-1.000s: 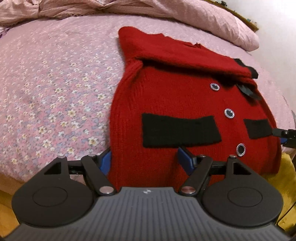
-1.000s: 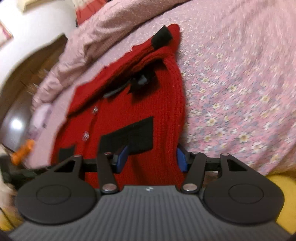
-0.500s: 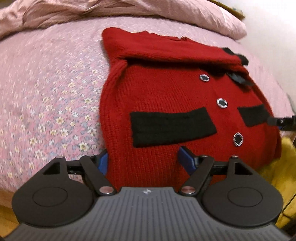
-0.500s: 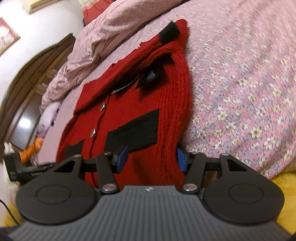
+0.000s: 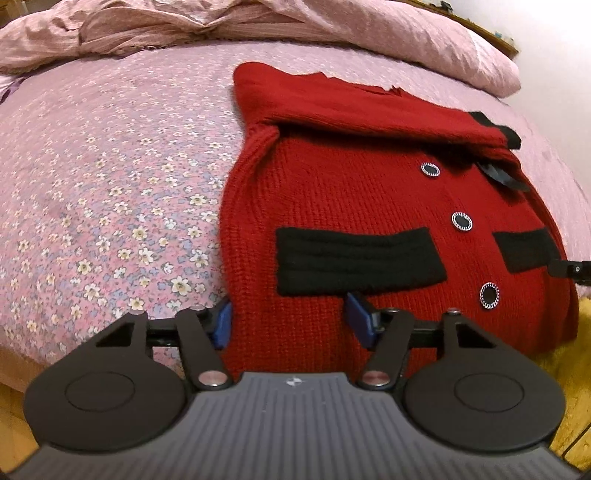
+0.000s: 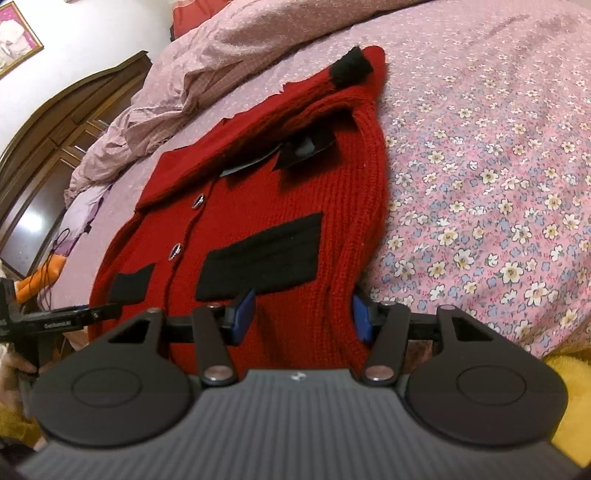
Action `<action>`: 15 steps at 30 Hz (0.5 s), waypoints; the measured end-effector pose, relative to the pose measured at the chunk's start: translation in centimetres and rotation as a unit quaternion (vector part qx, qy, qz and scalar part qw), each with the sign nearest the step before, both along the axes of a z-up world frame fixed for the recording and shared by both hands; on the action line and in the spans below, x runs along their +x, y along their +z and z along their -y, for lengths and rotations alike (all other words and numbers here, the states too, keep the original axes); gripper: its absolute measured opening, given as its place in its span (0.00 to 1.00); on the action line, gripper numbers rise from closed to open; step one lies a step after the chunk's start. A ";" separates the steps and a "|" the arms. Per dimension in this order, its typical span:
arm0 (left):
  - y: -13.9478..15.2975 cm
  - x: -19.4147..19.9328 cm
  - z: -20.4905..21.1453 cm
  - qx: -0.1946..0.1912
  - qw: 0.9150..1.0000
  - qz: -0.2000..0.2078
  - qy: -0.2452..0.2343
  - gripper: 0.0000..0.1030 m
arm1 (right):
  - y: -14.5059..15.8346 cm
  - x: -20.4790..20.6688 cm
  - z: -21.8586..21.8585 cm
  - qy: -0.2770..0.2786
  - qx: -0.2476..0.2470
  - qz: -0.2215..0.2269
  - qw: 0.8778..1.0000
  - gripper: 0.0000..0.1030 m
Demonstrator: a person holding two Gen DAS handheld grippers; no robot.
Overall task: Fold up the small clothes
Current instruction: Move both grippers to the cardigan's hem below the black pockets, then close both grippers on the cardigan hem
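Observation:
A small red knit cardigan (image 5: 362, 192) with black pocket flaps and round buttons lies on the flowered bedspread, sleeves folded across its top. It also shows in the right wrist view (image 6: 273, 206). My left gripper (image 5: 290, 323) is open, its blue pads either side of the left part of the hem. My right gripper (image 6: 301, 317) is open, its pads either side of the right part of the hem. Whether the pads touch the knit I cannot tell. Each gripper's tip shows at the edge of the other's view.
The pink flowered bedspread (image 5: 110, 177) stretches left of the cardigan and also right of it (image 6: 498, 184). A rumpled pink duvet (image 5: 258, 22) lies along the far side. A dark wooden wardrobe (image 6: 55, 155) stands beyond the bed. Yellow fabric (image 6: 569, 391) lies below the bed edge.
Both grippers stay at the cardigan's hem with their jaws equally wide. Both views have shifted a little. The right view has steadied and lost its blur.

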State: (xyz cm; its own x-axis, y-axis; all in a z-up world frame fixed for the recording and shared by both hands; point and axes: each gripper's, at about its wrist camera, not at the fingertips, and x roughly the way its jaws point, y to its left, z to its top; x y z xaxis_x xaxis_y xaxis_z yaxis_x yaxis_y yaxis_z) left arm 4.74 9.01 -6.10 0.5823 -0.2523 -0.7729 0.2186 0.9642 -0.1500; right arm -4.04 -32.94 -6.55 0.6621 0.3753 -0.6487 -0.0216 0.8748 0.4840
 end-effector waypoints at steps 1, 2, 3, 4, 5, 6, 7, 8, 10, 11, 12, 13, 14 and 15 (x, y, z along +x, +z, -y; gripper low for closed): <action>0.0 -0.1 0.0 0.001 1.000 0.001 0.001 0.62 | 0.0 0.0 0.0 -0.006 0.004 -0.001 1.000 0.54; 0.0 -0.1 0.0 0.001 1.000 0.001 0.000 0.61 | 0.0 0.0 0.0 -0.011 0.006 -0.002 1.000 0.54; 0.0 -0.2 -0.1 0.001 1.000 0.001 0.000 0.61 | 0.1 -0.1 -0.1 -0.013 0.004 -0.002 1.000 0.54; 0.0 -0.2 -0.1 0.000 1.000 0.001 -0.001 0.61 | 0.1 -0.2 -0.2 -0.012 0.001 -0.001 1.000 0.54; -0.1 -0.3 -0.2 0.000 1.000 0.003 -0.005 0.61 | 0.1 -0.3 -0.3 -0.011 -0.004 0.001 1.000 0.54; -0.2 -0.3 -0.3 -0.003 1.000 0.004 -0.006 0.61 | 0.2 -0.5 -0.4 -0.010 -0.008 0.001 1.000 0.54; -0.2 -0.4 -0.5 -0.006 1.000 0.005 -0.005 0.61 | 0.2 -0.6 -0.4 -0.010 -0.010 0.001 1.000 0.54; -0.2 -0.4 -0.5 -0.009 1.000 0.006 -0.005 0.61 | 0.2 -0.8 -0.5 -0.010 -0.010 0.001 1.000 0.54; -0.2 -0.4 -0.3 -0.007 1.000 0.005 -0.003 0.61 | 0.2 -0.8 -0.5 -0.012 -0.010 0.002 1.000 0.52; -0.2 -0.4 -0.2 -0.002 1.000 0.007 -0.001 0.61 | 0.2 -0.8 -0.5 -0.014 -0.013 0.002 1.000 0.45; -0.1 -0.5 -0.1 0.000 1.000 0.008 -0.003 0.59 | 0.2 -0.7 -0.5 -0.016 -0.019 0.002 1.000 0.34; -0.1 -0.6 -0.1 0.001 1.000 0.009 -0.003 0.53 | 0.2 -0.6 -0.5 -0.018 -0.024 0.002 1.000 0.28; 0.0 -0.6 -0.2 -0.001 1.000 0.009 -0.002 0.49 | 0.2 -0.5 -0.4 -0.021 -0.020 0.000 1.000 0.25; 0.1 -0.6 -0.3 -0.006 1.000 0.007 0.001 0.46 | 0.1 -0.4 -0.1 -0.023 -0.009 -0.001 1.000 0.24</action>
